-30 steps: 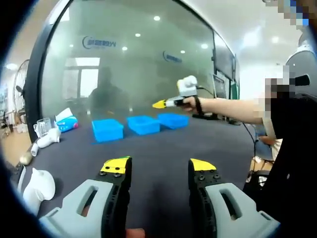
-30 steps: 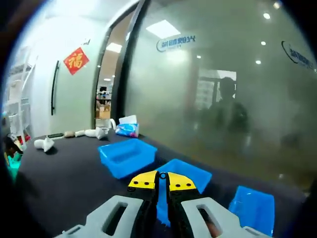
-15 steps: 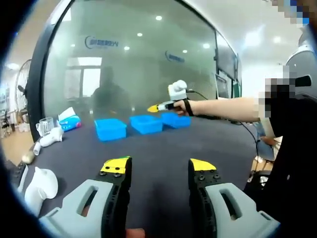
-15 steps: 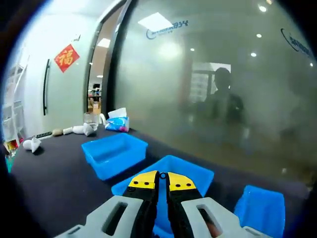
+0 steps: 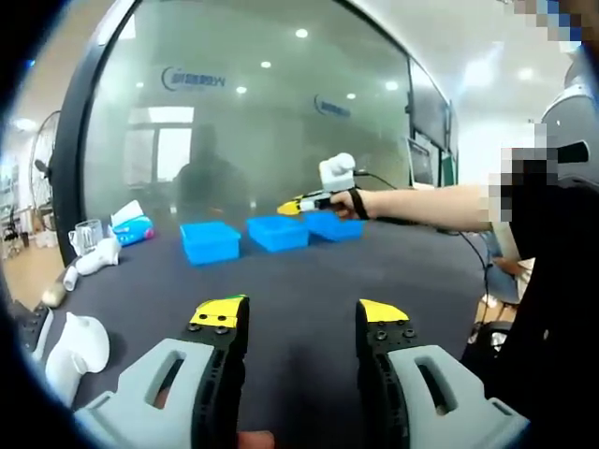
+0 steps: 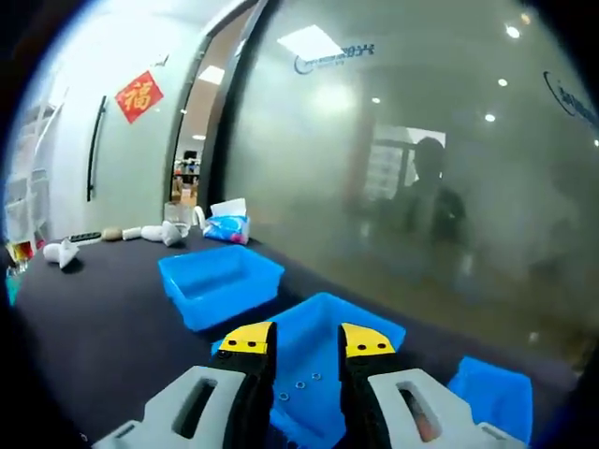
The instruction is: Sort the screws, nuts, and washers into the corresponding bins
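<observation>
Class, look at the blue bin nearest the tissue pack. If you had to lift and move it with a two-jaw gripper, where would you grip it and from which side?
Grip the left blue bin by its rim, probably the long wall nearest the right gripper, coming from above with one jaw inside and one outside. It sits upright and open-topped on the dark table, and its body looks too wide to span, so the thin wall is the likeliest hold.

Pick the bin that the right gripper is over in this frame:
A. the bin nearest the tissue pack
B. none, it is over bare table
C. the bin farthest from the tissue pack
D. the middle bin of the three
D: in the right gripper view the right gripper has its open jaws framing the middle bin, with small pieces lying inside it.
</observation>
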A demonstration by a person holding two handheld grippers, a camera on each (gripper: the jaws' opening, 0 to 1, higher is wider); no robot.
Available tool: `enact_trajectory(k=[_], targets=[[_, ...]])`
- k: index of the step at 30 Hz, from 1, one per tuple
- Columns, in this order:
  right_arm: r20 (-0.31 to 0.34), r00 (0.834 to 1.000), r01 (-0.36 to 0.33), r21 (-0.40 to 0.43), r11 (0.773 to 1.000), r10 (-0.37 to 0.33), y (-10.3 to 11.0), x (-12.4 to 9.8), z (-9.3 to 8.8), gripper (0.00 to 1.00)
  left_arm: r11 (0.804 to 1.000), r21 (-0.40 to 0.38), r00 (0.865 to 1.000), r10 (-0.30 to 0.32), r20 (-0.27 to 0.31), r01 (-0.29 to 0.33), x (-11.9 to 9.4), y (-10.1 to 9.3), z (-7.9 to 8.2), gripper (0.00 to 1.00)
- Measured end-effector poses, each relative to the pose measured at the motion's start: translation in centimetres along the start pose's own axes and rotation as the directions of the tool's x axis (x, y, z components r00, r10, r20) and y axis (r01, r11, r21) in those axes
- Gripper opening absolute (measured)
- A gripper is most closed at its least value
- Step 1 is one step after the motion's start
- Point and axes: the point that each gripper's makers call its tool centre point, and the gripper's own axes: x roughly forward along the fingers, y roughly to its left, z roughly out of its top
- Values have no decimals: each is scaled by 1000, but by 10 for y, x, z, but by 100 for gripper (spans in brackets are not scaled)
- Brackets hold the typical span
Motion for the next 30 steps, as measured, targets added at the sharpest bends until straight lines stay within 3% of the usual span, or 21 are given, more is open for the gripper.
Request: enact_trajectory(k=[9,20,30], targets=[[36,998,-44,-5,999,44,23,-35,2,27,1000,2,1000,-3,3,3,0,0,1,45],[150,986,-76,18,997,72,58,-134,4,27,1000,7,1000,-4,6,4,-3,-1,1,45],[174,981,-93,42,995,85,96,-218,-27,28,1000,13,1000,-14,13,14,-2,-6,5,45]])
